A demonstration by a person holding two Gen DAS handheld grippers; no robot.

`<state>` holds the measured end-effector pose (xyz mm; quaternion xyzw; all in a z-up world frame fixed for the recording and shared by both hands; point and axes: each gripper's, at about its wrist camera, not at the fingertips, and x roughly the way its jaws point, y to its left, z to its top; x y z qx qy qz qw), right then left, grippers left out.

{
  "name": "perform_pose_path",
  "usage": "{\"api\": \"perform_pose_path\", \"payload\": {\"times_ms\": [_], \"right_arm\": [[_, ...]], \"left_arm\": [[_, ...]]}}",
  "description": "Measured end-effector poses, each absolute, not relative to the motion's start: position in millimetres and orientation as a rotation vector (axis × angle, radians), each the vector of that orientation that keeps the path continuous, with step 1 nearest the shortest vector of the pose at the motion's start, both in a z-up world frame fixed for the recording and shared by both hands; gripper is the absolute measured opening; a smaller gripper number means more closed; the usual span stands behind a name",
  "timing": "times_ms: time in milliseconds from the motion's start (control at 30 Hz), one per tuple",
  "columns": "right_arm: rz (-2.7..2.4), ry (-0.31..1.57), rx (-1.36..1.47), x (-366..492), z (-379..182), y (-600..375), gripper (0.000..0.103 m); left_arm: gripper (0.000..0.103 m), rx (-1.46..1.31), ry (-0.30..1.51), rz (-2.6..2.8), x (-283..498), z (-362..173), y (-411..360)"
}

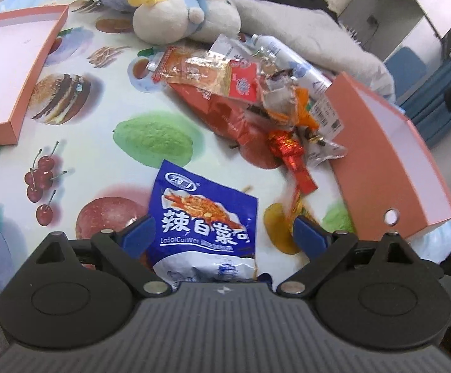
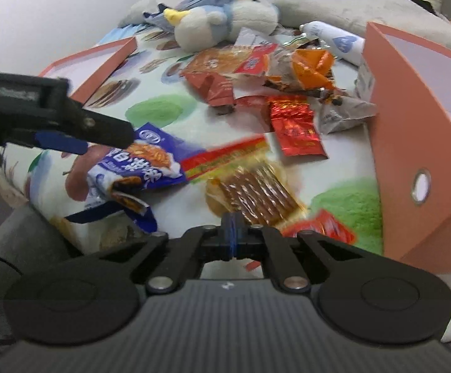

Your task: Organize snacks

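The left gripper (image 1: 222, 233) has its fingers spread wide around the blue snack bag (image 1: 205, 220), not pressing it. At three o'clock of that bag, the right gripper (image 2: 231, 233) has its fingers fully together, pinching the clear packet of brown sticks (image 2: 253, 195). Farther right stands the orange box (image 2: 411, 143).

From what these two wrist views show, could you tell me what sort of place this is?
Probably a home living space: a plush toy and grey cushions lie at the back of a fruit-print cloth strewn with snack packets.
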<state>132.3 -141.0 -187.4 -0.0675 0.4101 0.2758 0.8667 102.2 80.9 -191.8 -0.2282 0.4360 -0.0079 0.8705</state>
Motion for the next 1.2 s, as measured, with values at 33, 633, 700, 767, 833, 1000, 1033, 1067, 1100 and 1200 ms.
{"api": "perform_pose_path", "payload": {"times_ms": [33, 633, 700, 767, 833, 1000, 1033, 1067, 1100, 1200], "right_arm": [[0.569, 0.856, -0.127, 133, -185, -143, 0.002], [0.547, 0.879, 0.065, 153, -156, -163, 0.002], [0.546, 0.875, 0.078, 156, -150, -166, 0.002], [0.544, 0.866, 0.08, 159, -143, -168, 0.002], [0.545, 0.858, 0.089, 163, -136, -170, 0.002], [0.529, 0.843, 0.095, 172, -130, -176, 0.003], [0.53, 0.851, 0.099, 173, -132, -178, 0.003], [0.536, 0.863, 0.104, 173, -135, -180, 0.006], [0.534, 0.865, 0.103, 171, -138, -182, 0.006], [0.525, 0.859, 0.049, 157, -145, -183, 0.025]], "left_arm": [[0.098, -0.478, 0.909, -0.02, 102, -192, 82], [0.075, -0.325, 0.995, 0.01, 123, -222, 63], [0.073, -0.348, 0.986, 0.007, 125, -216, 65], [0.071, -0.364, 0.974, 0.001, 127, -208, 65], [0.069, -0.379, 0.959, -0.007, 130, -199, 65], [0.069, -0.375, 0.936, -0.025, 136, -188, 60], [0.069, -0.374, 0.937, -0.027, 137, -189, 59], [0.069, -0.378, 0.939, -0.027, 138, -190, 58], [0.069, -0.385, 0.943, -0.029, 138, -191, 58], [0.069, -0.39, 0.948, -0.04, 137, -194, 58]]}}
